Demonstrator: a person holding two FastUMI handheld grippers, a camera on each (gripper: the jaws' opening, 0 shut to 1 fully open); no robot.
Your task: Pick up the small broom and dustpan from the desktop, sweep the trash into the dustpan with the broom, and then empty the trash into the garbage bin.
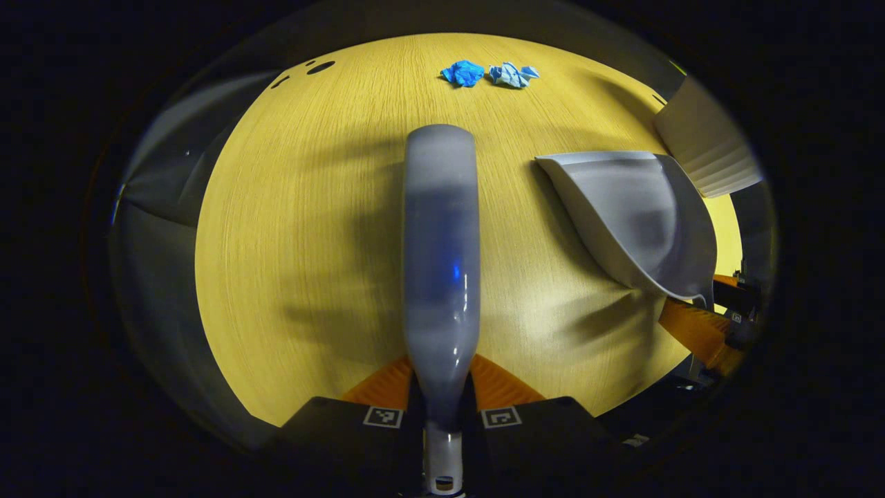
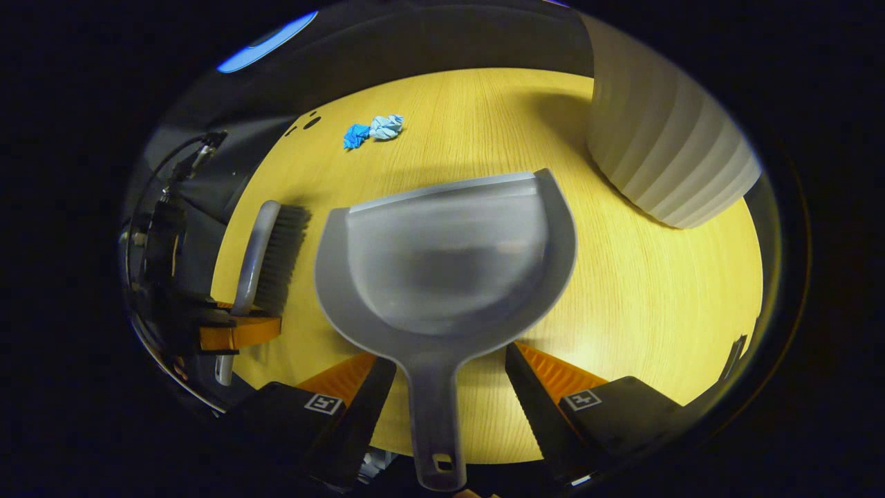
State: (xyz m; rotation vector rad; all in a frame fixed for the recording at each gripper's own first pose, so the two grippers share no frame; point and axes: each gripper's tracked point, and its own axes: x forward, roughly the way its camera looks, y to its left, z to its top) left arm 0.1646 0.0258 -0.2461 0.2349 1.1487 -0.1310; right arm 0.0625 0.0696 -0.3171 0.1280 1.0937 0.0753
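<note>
Left gripper view has the small broom (image 1: 441, 249) running from 6 o'clock straight up the middle, its grey plastic back toward the camera. It looks light and stiff, smooth enough to slip, so the narrow handle neck is the sensible place to take it, and that is where the left claw (image 1: 442, 408) is clenched, both orange fingers pressing the handle from either side. Right gripper view shows the dustpan (image 2: 446, 256) at centre, a thin, rigid plastic scoop that I judge light but liable to swing on its long handle. The right claw (image 2: 442, 387) stands wide apart around that handle at 6 o'clock, with a clear gap on each side, so it is released and grips nothing. Farther out, at 11 o'clock in that view, two crumpled blue paper scraps (image 2: 373, 130) lie touching each other on the yellow tabletop (image 2: 657, 290), well apart from the pan's lip. A ribbed white garbage bin (image 2: 664, 152) stands at 2 o'clock, near the pan.
</note>
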